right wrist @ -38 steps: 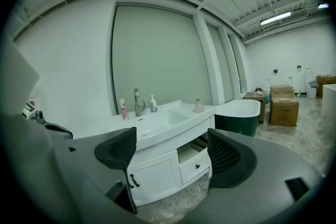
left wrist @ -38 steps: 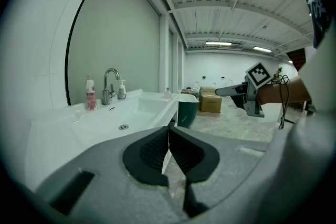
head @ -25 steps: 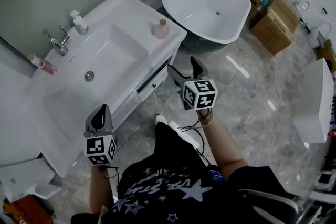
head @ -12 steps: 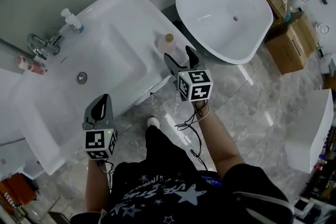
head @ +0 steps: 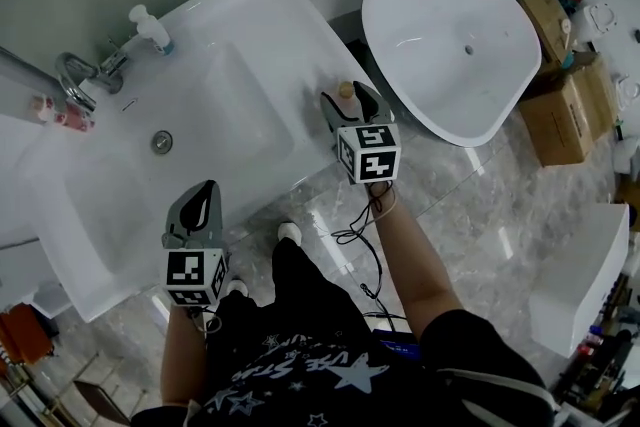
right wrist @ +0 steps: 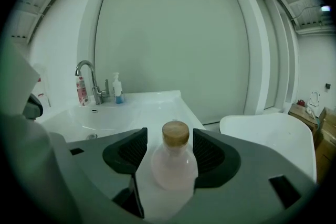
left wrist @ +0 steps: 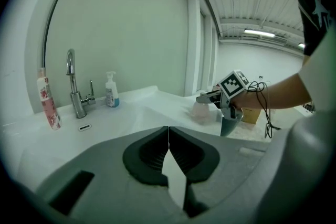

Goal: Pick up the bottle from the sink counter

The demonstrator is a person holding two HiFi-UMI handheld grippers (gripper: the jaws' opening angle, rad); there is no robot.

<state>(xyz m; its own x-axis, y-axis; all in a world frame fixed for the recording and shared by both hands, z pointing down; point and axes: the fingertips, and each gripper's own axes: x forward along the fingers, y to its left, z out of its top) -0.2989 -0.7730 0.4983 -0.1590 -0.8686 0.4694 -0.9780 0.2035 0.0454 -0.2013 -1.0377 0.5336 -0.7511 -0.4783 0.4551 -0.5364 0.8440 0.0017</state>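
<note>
A round pink bottle (right wrist: 174, 165) with a cork stopper stands at the right front corner of the white sink counter (head: 270, 25). My right gripper (head: 348, 98) has a jaw on each side of the bottle (head: 345, 93), and the jaws are closing. In the right gripper view a thin gap still shows at the left pad, so the right gripper (right wrist: 169, 149) is not pressing it. My left gripper (head: 205, 200) hangs shut and empty over the counter's front edge. Its own view shows the left gripper (left wrist: 168, 136) with jaws together, and the bottle (left wrist: 202, 110) far off.
A chrome faucet (head: 80, 75), a pump soap dispenser (head: 152, 27) and a slim pink tube (head: 55, 112) stand at the counter's back. A white bathtub (head: 450, 55) lies right of the counter, with cardboard boxes (head: 575, 105) beyond it. The floor is marble tile.
My right gripper has moved forward from the floor side up to the counter corner, and its jaws now flank the bottle. The left gripper has barely moved.
</note>
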